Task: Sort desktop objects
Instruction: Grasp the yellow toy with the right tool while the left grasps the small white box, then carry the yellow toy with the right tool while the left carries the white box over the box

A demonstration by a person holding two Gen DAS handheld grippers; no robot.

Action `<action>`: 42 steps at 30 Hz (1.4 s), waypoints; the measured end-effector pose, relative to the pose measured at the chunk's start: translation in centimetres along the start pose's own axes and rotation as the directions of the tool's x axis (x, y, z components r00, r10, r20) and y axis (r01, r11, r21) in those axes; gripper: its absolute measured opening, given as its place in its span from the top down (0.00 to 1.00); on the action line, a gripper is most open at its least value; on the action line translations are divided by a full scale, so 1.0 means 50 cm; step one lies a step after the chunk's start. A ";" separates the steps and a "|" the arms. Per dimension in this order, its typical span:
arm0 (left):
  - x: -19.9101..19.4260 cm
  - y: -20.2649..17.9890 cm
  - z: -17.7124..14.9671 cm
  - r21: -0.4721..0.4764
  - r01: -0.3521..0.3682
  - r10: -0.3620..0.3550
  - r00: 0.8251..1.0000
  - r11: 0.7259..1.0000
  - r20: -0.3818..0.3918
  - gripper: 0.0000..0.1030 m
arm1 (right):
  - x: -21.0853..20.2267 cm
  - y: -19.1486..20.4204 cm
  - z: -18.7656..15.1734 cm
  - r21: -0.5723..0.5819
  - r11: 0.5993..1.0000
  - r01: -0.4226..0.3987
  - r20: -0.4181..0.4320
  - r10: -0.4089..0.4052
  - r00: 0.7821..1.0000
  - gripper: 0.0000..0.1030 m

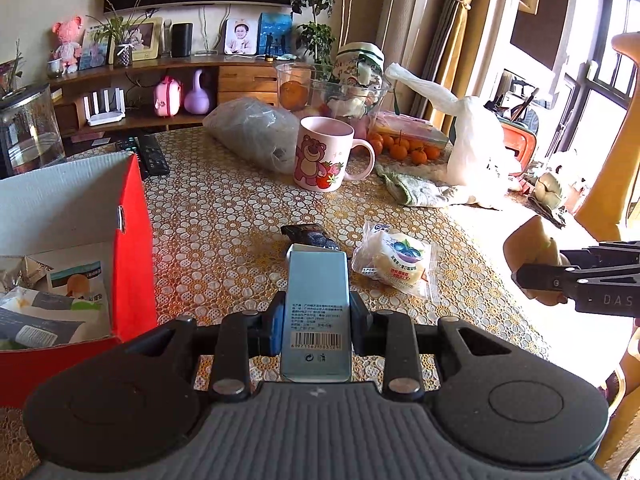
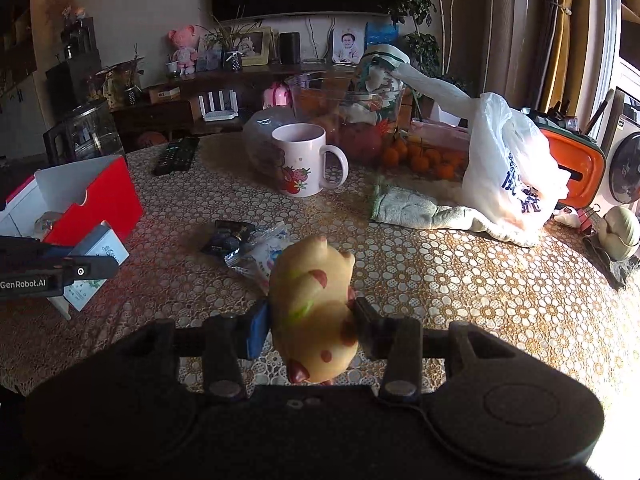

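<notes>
My left gripper (image 1: 316, 316) is shut on a pale blue carton with a barcode (image 1: 316, 312), held above the table, just right of the red box (image 1: 132, 248) that holds several snack packets. My right gripper (image 2: 312, 320) is shut on a yellow spotted toy (image 2: 312, 312); it shows at the right edge of the left wrist view (image 1: 532, 260). On the tablecloth lie a wrapped blueberry bun (image 1: 400, 260) and a dark packet (image 1: 310, 236). In the right wrist view the carton (image 2: 98, 264) and left gripper (image 2: 80, 276) are at the left, beside the red box (image 2: 100, 200).
A pink bear mug (image 1: 324, 156) stands mid-table, with a grey bag (image 1: 256, 132), glass bowls and oranges (image 1: 404, 148) behind. A green cloth (image 1: 416, 192) and white plastic bag (image 1: 476, 148) lie right. Remotes (image 1: 148, 152) lie at the far left edge.
</notes>
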State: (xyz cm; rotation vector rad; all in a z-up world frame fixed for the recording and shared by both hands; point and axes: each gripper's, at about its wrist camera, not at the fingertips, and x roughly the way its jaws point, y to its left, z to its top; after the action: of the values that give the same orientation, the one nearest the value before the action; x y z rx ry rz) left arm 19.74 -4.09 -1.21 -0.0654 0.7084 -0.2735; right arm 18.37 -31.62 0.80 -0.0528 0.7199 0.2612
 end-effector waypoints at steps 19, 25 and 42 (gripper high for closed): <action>-0.239 0.146 -0.010 -0.008 -0.063 0.063 0.996 0.998 0.068 0.71 | -0.069 0.323 0.057 -0.191 0.945 -0.267 -0.008 0.270 0.963 0.58; -0.296 0.220 -0.012 -0.025 -0.108 0.110 0.990 0.994 0.090 0.71 | -0.057 0.437 0.080 -0.267 0.909 -0.321 -0.031 0.325 0.945 0.58; -0.286 0.421 -0.009 -0.081 -0.225 0.229 0.972 0.971 0.050 0.71 | 0.075 0.576 0.153 -0.266 0.911 -0.316 -0.068 0.309 0.949 0.58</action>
State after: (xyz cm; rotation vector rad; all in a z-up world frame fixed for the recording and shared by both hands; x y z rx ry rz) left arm 13.84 20.05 4.32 -0.0623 0.6612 -0.0252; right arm 18.67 -1.92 5.30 -0.2055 0.7110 0.6690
